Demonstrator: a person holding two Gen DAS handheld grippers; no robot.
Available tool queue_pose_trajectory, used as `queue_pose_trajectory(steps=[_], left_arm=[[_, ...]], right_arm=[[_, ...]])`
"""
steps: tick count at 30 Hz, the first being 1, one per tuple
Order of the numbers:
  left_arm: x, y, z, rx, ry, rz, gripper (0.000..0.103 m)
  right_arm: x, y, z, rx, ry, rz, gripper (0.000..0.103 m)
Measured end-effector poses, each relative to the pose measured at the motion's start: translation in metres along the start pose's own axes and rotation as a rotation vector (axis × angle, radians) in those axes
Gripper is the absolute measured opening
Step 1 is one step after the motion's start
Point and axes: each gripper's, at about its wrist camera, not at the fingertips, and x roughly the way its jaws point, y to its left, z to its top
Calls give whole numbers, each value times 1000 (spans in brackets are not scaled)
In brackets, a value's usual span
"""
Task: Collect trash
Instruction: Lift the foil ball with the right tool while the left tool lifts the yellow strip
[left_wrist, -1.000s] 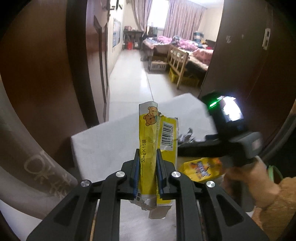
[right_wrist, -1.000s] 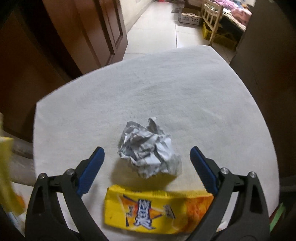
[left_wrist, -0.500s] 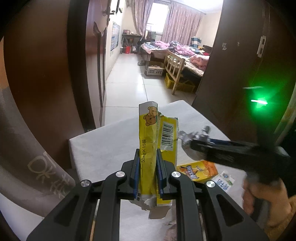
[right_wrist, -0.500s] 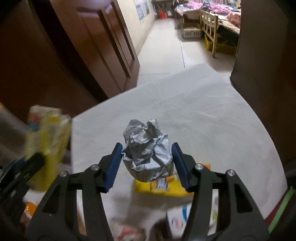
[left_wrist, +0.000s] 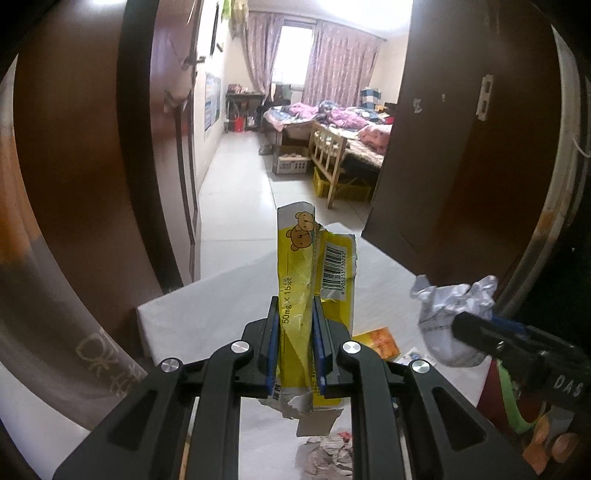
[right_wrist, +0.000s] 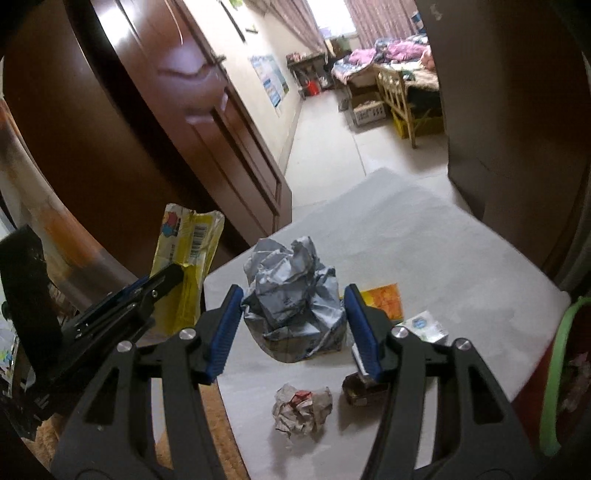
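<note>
My left gripper (left_wrist: 294, 339) is shut on a flattened yellow box (left_wrist: 310, 280) with a bear print and a barcode, held upright above the white table (left_wrist: 207, 317). The box also shows in the right wrist view (right_wrist: 188, 258). My right gripper (right_wrist: 293, 325) is shut on a crumpled grey paper ball (right_wrist: 291, 295), lifted above the table (right_wrist: 424, 243); the ball shows in the left wrist view (left_wrist: 450, 314) at the right. On the table lie an orange snack wrapper (right_wrist: 384, 301), a small crumpled paper wad (right_wrist: 301, 408), a white-blue packet (right_wrist: 424, 325) and a dark brown piece (right_wrist: 360, 387).
A dark wooden door (right_wrist: 192, 122) stands left of the table and a dark cabinet (left_wrist: 461, 155) to its right. Beyond is a tiled floor (left_wrist: 240, 192), a wooden bed frame (left_wrist: 327, 155) and a bed. A green-rimmed container (right_wrist: 565, 369) sits at the right edge.
My right gripper closed on the grey paper ball and lifted it off the table, moving back. My left gripper rose slightly, still holding the yellow box.
</note>
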Motion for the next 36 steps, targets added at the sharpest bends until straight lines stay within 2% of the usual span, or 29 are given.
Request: queue_pose_trajectory(steps=[7,36], left_arm=[[-20,-19,8,34,-38,-14,13],[-41,-75,13,122,-83,-56,13]], right_arm=[[-35,-7,-2,6,-87,6,56],[-81,-38,-7,92,-202,32,58]])
